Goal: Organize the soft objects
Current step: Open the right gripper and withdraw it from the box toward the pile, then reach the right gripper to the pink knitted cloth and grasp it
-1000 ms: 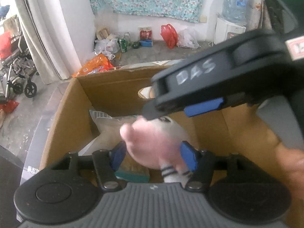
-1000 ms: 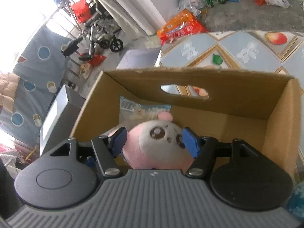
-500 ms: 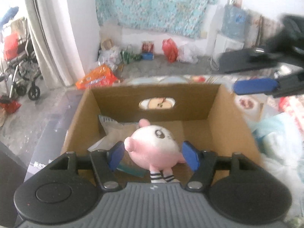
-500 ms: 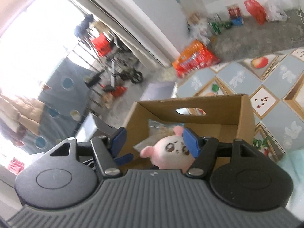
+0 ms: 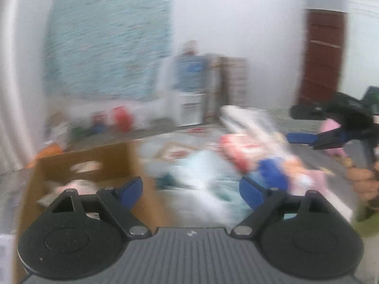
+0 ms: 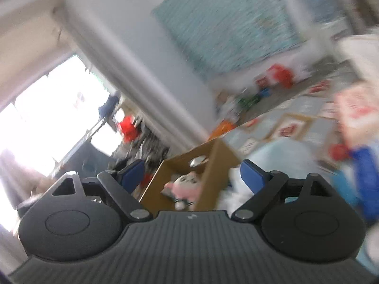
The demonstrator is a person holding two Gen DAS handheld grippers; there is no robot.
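Observation:
Both views are blurred by motion. The pink and white plush toy (image 6: 187,185) lies inside the brown cardboard box (image 6: 213,156); in the left wrist view it shows as a pink blur (image 5: 75,185) in the box (image 5: 111,161) at the lower left. My left gripper (image 5: 190,190) is open and empty, above a pile of soft things (image 5: 265,163) to the right of the box. My right gripper (image 6: 191,174) is open and empty, well back from the box. It also shows at the far right of the left wrist view (image 5: 331,127), raised above the pile.
A patterned mat (image 6: 291,123) covers the floor. A light blue cloth (image 5: 203,165) and red and white packets (image 5: 239,146) lie beside the box. A water dispenser (image 5: 191,94) and bags stand by the far wall. A brown door (image 5: 322,59) is at the right.
Both grippers have drawn back and swung right, away from the box. The plush toy stays in the box, free of both grippers. The left gripper now faces the pile.

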